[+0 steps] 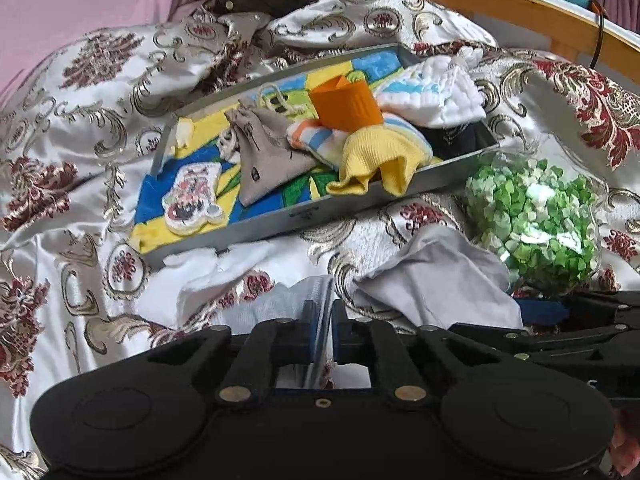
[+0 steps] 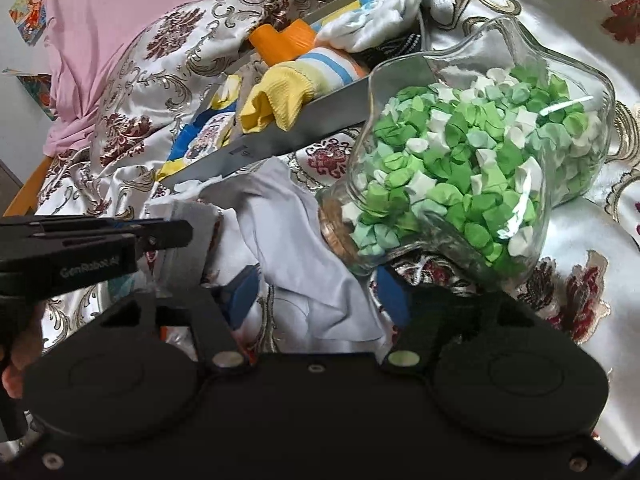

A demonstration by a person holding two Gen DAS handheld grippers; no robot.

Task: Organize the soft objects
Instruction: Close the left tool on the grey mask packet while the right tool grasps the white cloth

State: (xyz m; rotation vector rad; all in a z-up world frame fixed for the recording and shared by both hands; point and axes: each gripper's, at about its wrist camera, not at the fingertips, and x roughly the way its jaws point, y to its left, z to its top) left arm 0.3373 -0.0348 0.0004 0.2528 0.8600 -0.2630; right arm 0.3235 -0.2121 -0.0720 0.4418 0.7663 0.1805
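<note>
The black two-finger left gripper [image 1: 323, 322] tilts steeply downward, its blue-padded jaws drawn almost together on a thin fold of white cloth [image 1: 320, 300]; the black two-finger right gripper [image 2: 316, 292] lies just beside it, angled downward too, its blue pads about half apart with the same white cloth between them; a person's hand [image 2: 16, 356] grips the left gripper's handle.

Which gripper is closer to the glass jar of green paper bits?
Right. The right gripper sits just below the glass jar, fingers straddling the white cloth. The left gripper is farther off, shut on that cloth's other end.
</note>
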